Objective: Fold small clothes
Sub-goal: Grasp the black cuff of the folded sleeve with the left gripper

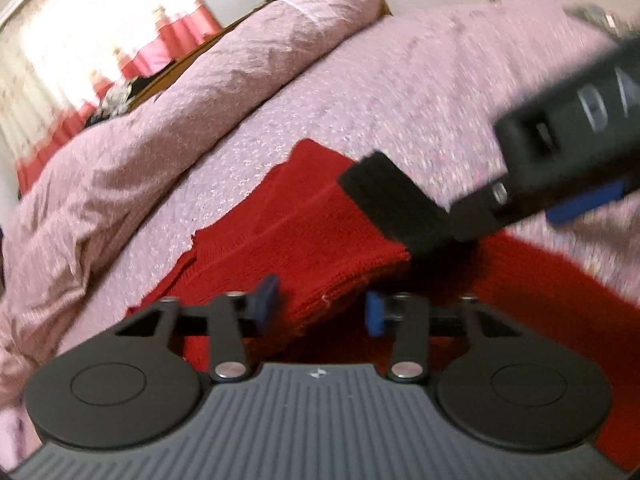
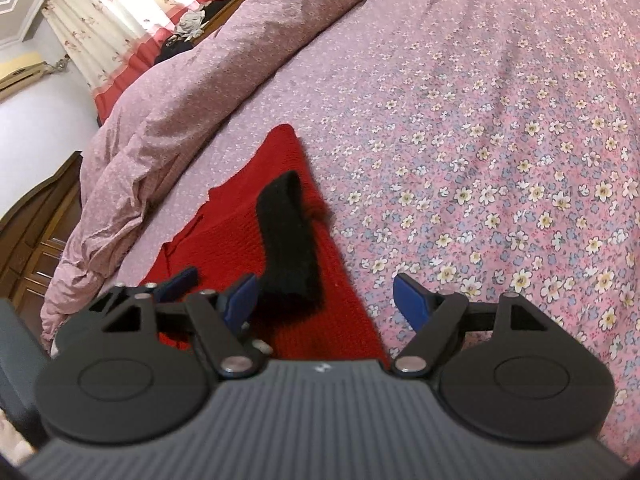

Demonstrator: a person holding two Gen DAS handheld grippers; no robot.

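A red knit garment (image 1: 304, 224) lies on the floral bedspread, partly folded, with a folded edge near the middle of the left wrist view. It also shows in the right wrist view (image 2: 240, 240). My left gripper (image 1: 320, 308) hovers low over the garment's near fold, jaws open, nothing between them. My right gripper (image 2: 326, 300) is open over the garment's right edge. The right gripper's body (image 1: 560, 148) enters the left wrist view from the right, blurred. A black padded piece (image 2: 288, 240) rests on the garment in front of the right gripper; I cannot tell what it belongs to.
A bunched pink quilt (image 2: 192, 80) lies along the far left of the bed. The floral sheet (image 2: 500, 160) spreads to the right. A wooden headboard, dark clothes (image 2: 176, 44) and a bright curtained window (image 2: 120, 12) are behind. A wooden cabinet (image 2: 36, 232) stands at left.
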